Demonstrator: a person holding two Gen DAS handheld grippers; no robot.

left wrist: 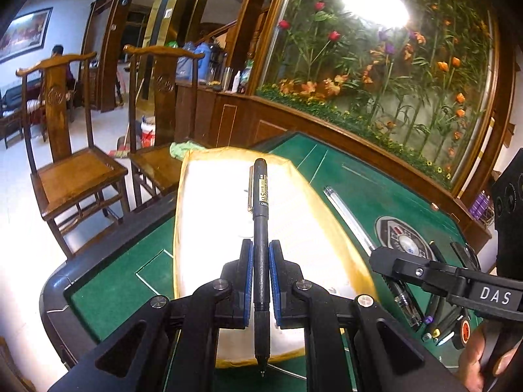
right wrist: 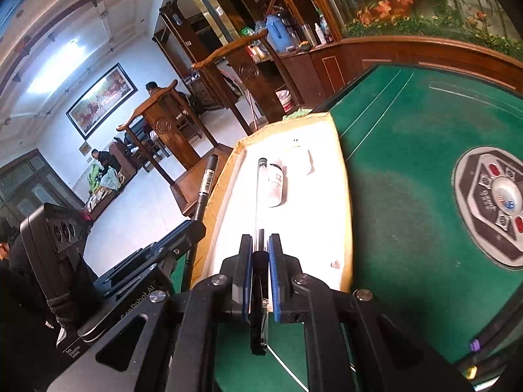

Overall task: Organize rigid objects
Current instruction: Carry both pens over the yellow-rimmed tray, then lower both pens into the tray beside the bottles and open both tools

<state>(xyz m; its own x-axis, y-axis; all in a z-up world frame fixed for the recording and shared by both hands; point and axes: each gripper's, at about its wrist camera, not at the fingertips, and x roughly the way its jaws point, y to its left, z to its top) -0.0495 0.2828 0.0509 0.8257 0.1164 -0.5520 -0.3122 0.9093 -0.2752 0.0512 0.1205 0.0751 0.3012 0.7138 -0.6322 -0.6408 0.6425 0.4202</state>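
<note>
Matt green felt table, glossy wooden chairs

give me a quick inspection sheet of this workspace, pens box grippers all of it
surface: green table with a round control panel at its centre
job's things: black pen in the left gripper, over the box; clear pen in the right gripper, over the same box; loose pens lie on the table by the panel
clutter: white bottle and a white pad inside the box
grippers: both shut, each on a pen
cables: nothing seen
surroundings: two wooden chairs, flower display, people in the background room
</note>
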